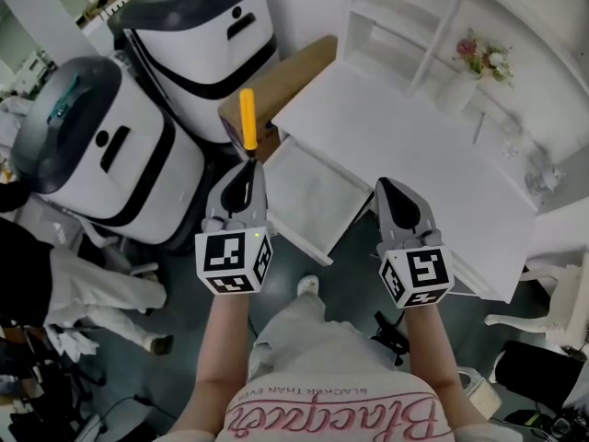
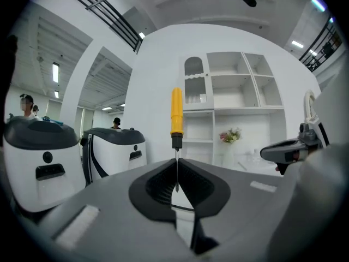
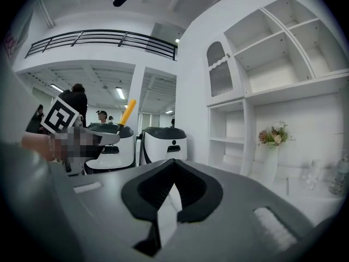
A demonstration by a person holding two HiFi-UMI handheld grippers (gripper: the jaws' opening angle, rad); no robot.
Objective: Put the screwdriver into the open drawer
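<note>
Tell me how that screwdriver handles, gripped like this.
Probably stiff: the screwdriver juts straight from the left gripper. Pinched only by its thin shaft, heavier handle free, it may pivot or slip. The round handle could roll in the drawer.

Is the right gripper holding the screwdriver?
No, the left gripper pinches the screwdriver by its metal shaft; the right gripper has nothing between its jaws.

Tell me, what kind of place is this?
Likely a lab or showroom staged as a room: a white desk, white shelves and a flower vase, beside two big white machines.
</note>
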